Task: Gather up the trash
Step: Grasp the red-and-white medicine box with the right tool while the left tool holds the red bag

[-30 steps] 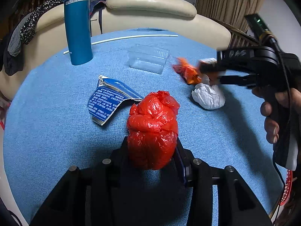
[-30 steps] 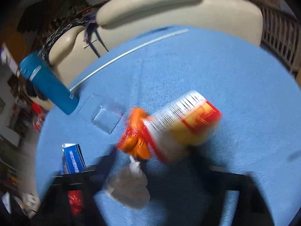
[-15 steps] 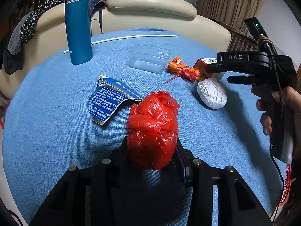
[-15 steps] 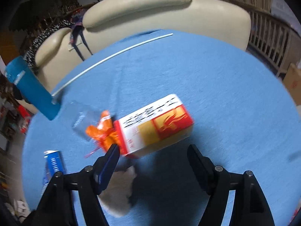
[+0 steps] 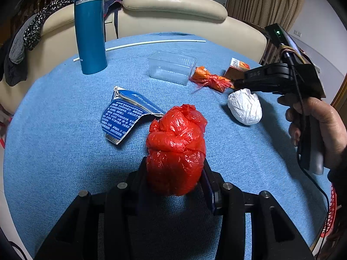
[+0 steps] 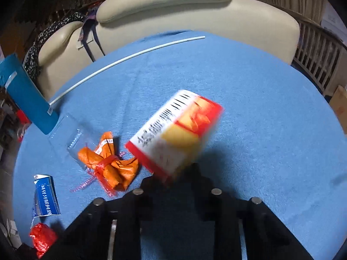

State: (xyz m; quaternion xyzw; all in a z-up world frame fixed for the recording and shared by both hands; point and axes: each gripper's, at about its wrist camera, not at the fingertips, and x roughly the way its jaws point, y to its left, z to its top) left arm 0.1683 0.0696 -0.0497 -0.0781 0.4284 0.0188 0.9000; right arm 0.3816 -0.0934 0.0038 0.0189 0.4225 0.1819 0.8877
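Observation:
My left gripper [image 5: 174, 173] is shut on a crumpled red plastic bag [image 5: 176, 149], low over the blue table. My right gripper [image 6: 173, 173] is shut on a red, yellow and white carton [image 6: 175, 132], gripped at its near end; the carton looks blurred. In the left wrist view the right gripper [image 5: 236, 84] is at the right, by the carton [image 5: 236, 67]. An orange wrapper bundle [image 6: 108, 162] lies just left of the carton. A white paper ball [image 5: 245, 106] and a torn blue packet [image 5: 125, 117] lie on the table.
A tall blue flask [image 5: 90, 26] stands at the back left. A clear plastic tray [image 5: 171, 67] sits mid-table. A thin white rod [image 5: 151, 42] lies along the far edge. A cream sofa [image 5: 173, 10] curves behind the round table [image 5: 54, 140]. A red basket [image 5: 329, 214] shows at the right edge.
My right gripper had opened around the carton half a second ago and is now closed on it, tilting it. My left gripper and the red bag have not moved.

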